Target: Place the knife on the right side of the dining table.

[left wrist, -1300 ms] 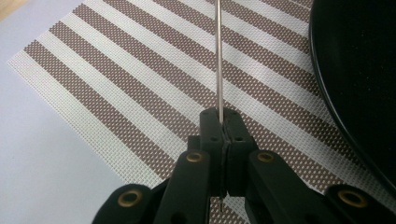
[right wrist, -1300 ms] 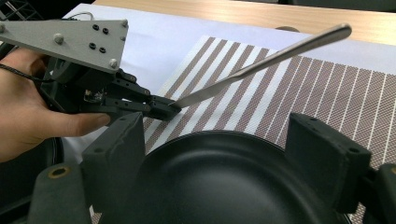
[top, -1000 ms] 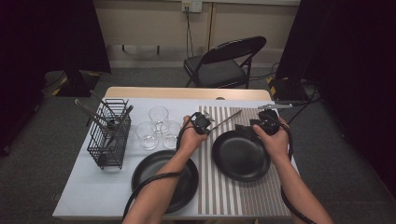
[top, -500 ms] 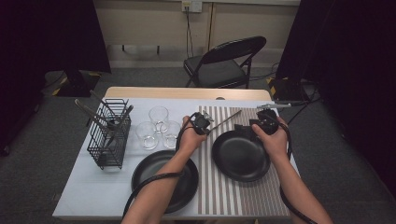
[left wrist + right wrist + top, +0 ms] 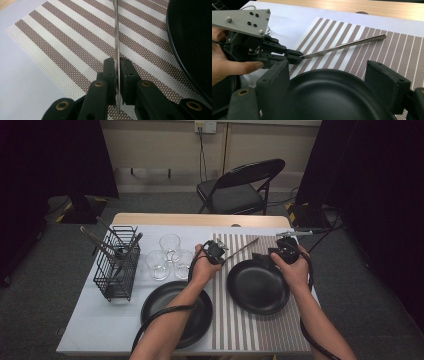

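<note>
A silver table knife [image 5: 242, 249] sticks out from my left gripper [image 5: 220, 255] over the striped placemat [image 5: 250, 330]. In the left gripper view the blade [image 5: 117, 37] stands edge-on between the pads of that gripper [image 5: 117, 67]. The jaws have just been opening a little, with the knife still between them. The right gripper view shows the knife [image 5: 342, 46] reaching right across the mat. My right gripper [image 5: 329, 75] is open, with one jaw on each side over the far rim of a black plate [image 5: 332, 95]. In the high view it [image 5: 272, 257] is at the plate's [image 5: 257, 287] back edge.
A second black plate [image 5: 175, 312] lies at the front, left of the mat. Three clear glasses [image 5: 170, 245] stand behind it. A black wire rack [image 5: 117, 265] with utensils is at the left. A folding chair [image 5: 240, 185] stands beyond the table.
</note>
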`<state>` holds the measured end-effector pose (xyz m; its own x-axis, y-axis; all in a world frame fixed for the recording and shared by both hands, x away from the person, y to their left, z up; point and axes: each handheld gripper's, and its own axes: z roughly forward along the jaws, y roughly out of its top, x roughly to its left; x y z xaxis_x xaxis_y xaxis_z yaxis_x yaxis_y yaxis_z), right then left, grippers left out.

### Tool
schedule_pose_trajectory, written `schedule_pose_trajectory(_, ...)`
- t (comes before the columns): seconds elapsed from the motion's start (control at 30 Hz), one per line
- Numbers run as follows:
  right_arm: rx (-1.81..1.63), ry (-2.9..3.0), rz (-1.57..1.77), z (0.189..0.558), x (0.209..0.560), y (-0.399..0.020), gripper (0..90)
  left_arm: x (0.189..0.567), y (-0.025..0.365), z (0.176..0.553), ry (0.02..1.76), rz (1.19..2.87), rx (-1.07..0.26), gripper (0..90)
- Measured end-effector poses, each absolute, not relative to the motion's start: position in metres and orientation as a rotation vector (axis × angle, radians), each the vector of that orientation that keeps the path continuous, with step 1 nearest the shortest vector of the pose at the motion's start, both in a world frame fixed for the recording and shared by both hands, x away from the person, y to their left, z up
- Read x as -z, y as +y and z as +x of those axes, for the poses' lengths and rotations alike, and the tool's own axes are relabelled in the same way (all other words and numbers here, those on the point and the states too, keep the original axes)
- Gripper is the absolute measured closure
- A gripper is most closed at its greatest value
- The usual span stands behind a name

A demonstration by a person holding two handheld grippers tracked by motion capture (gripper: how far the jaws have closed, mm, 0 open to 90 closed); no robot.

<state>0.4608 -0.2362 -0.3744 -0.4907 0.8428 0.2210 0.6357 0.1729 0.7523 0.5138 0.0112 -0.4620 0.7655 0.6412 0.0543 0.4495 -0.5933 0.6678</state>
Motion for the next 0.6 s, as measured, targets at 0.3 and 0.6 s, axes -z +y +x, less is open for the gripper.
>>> schedule_pose_trajectory(0.3,-1.217,2.203,1.426,0.4615,0.3745,-0.2352,19.6,0.462,0.0123,0.5132,0.837,2.29,-0.375,75.5)
schedule_pose_trajectory(0.6,-1.218,2.2,1.429,0.461,0.3739,-0.236,19.6,0.4622,0.0132,0.5129,0.82,2.291,-0.376,75.7)
